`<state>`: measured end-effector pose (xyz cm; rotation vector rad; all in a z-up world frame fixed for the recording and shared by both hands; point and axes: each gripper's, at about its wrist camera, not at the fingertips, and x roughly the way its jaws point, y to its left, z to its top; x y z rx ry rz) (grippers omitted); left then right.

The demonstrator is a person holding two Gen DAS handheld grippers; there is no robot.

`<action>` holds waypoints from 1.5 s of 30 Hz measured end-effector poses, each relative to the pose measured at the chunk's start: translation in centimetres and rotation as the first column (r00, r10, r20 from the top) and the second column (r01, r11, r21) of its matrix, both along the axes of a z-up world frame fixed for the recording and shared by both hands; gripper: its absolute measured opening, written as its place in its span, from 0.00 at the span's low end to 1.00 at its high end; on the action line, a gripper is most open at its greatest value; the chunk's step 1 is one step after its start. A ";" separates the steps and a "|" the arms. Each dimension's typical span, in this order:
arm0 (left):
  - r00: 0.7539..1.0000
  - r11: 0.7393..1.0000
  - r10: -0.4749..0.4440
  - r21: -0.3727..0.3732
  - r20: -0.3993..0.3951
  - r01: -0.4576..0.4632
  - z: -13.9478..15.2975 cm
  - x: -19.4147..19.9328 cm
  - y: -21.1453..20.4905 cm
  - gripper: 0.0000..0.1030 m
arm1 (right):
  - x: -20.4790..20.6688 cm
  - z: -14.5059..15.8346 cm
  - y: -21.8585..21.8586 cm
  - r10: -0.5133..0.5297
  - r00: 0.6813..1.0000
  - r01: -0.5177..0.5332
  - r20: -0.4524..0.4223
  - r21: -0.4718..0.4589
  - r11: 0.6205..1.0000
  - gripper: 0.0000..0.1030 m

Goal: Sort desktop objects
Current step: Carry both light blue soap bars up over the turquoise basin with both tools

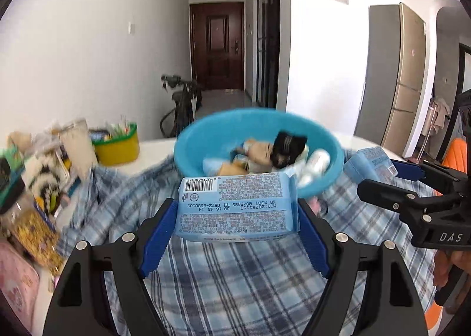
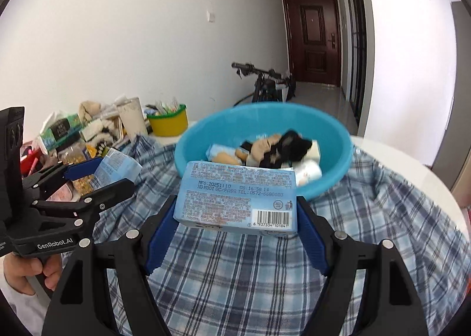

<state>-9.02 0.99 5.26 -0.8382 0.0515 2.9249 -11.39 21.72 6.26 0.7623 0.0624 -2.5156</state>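
Observation:
My left gripper [image 1: 237, 215] is shut on a light blue tissue pack [image 1: 235, 206], held above the plaid cloth just in front of a blue basin [image 1: 191, 156]. My right gripper [image 2: 237, 212] is shut on a second light blue tissue pack [image 2: 235, 197], also just before the blue basin [image 2: 332, 141]. The basin holds socks, packs and a white roll. Each gripper shows in the other's view: the right gripper [image 1: 379, 171] with its pack at the right, the left gripper [image 2: 117, 171] with its pack at the left.
A blue plaid cloth [image 1: 235, 283] covers the round white table [image 2: 412, 165]. A yellow tub [image 1: 117, 147] and a pile of boxes, bags and a cup [image 2: 132, 121] stand at the left. A bicycle [image 2: 265, 83] stands in the hallway behind.

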 end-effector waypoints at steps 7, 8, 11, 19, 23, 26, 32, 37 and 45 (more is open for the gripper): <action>0.996 1.000 0.006 -0.013 -0.087 -0.007 5.3 -2.2 0.5 0.79 | -2.2 4.9 0.3 0.016 0.996 -0.018 -0.090 -0.016 1.000 0.73; 0.995 1.000 0.006 -0.016 -0.099 -0.007 6.0 -2.6 0.7 0.79 | -2.7 5.5 0.3 0.019 0.995 -0.021 -0.099 -0.020 1.000 0.73; 0.992 1.000 0.010 -0.024 -0.125 -0.013 7.6 -3.8 1.0 0.79 | -3.9 7.0 0.2 0.025 0.992 -0.028 -0.122 -0.024 0.999 0.73; 0.984 0.999 0.008 -0.029 -0.179 -0.013 11.0 -7.7 1.8 0.79 | -7.7 8.7 -0.1 0.031 0.989 -0.038 -0.144 -0.050 0.998 0.73; 0.983 0.999 0.004 -0.041 -0.185 -0.011 11.5 -9.6 2.3 0.79 | -9.3 9.0 -0.4 0.030 0.988 -0.039 -0.150 -0.055 0.998 0.73; 0.983 0.999 0.002 -0.048 -0.184 -0.011 11.4 -10.8 2.4 0.79 | -10.5 9.3 -0.4 0.033 0.987 -0.042 -0.158 -0.057 0.998 0.73; 0.985 0.999 0.013 -0.036 -0.170 -0.019 10.5 -13.5 2.1 0.79 | -12.6 9.2 -1.0 0.029 0.986 -0.038 -0.164 -0.050 0.998 0.73; 0.989 0.999 0.023 -0.026 -0.148 -0.027 9.1 -15.6 1.6 0.79 | -14.1 8.5 -1.4 0.030 0.987 -0.038 -0.155 -0.045 0.998 0.73; 0.993 0.999 0.033 -0.030 -0.115 -0.036 7.1 -18.7 1.4 0.79 | -16.6 6.7 -2.0 0.045 0.993 -0.049 -0.110 -0.039 0.998 0.73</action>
